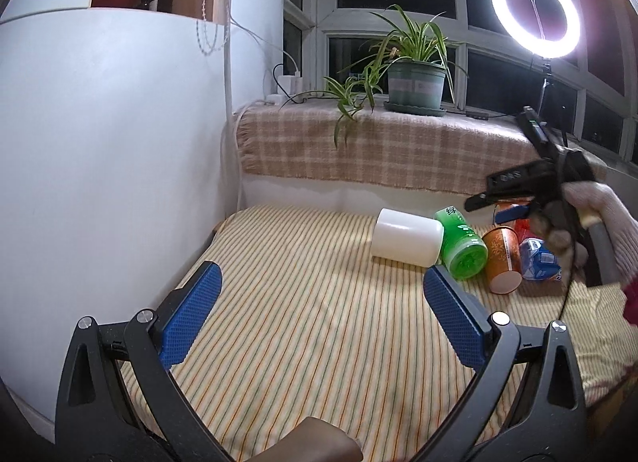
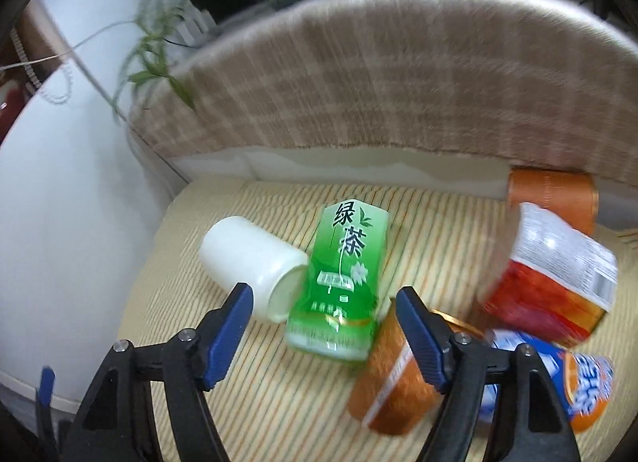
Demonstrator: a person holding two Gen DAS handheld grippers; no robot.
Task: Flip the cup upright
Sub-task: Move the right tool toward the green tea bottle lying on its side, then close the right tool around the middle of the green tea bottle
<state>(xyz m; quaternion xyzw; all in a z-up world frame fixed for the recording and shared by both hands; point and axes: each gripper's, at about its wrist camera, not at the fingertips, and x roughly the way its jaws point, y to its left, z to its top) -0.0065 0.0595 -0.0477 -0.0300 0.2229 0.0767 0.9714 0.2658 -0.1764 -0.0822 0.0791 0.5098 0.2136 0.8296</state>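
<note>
Several cups lie on their sides on the striped cloth. A white cup (image 2: 251, 258) lies at the left, also in the left wrist view (image 1: 406, 240). A green tea cup (image 2: 339, 282) lies beside it, touching it, also in the left wrist view (image 1: 462, 244). An orange patterned cup (image 2: 394, 378) lies to its right, also in the left wrist view (image 1: 503, 258). My right gripper (image 2: 325, 322) is open and empty, hovering above the green cup's open end. In the left wrist view it (image 1: 500, 207) hangs over the cups. My left gripper (image 1: 319, 310) is open and empty, held back over bare cloth.
A red and white cup (image 2: 554, 278), a blue and orange cup (image 2: 566, 386) and another orange cup (image 2: 554, 199) lie at the right. A plaid-covered sill (image 1: 379, 147) with a potted plant (image 1: 414, 83) runs behind. A white curved wall (image 1: 99, 163) stands left. A ring light (image 1: 534, 11) shines.
</note>
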